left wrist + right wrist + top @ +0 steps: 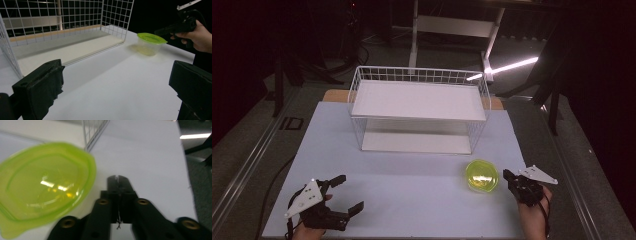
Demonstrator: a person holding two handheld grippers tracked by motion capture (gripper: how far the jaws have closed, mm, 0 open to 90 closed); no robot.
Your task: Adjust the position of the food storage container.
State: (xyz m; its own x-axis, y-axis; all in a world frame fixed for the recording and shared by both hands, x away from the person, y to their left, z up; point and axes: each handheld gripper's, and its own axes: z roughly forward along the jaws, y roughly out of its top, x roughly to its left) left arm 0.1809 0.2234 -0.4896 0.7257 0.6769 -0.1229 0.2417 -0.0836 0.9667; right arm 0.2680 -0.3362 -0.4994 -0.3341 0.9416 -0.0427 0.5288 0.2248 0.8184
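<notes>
A small clear container with a lime-green lid point(482, 175) stands on the white table point(412, 195) at the right, in front of the wire rack. My right gripper point(508, 175) is just to its right, jaws shut with nothing between them, tip close to the lid's edge point(50, 187). In the right gripper view the shut jaws point(117, 182) point past the lid's right rim. My left gripper point(349, 192) rests at the table's front left, jaws wide open and empty. Its view shows the container point(150, 43) far off, with the other hand and gripper point(180, 25) behind it.
A white wire rack point(419, 107) with two white shelves stands at the middle back of the table; its open front faces me. The lower shelf point(67, 51) lies level with the table. Dark floor and stand legs surround the table.
</notes>
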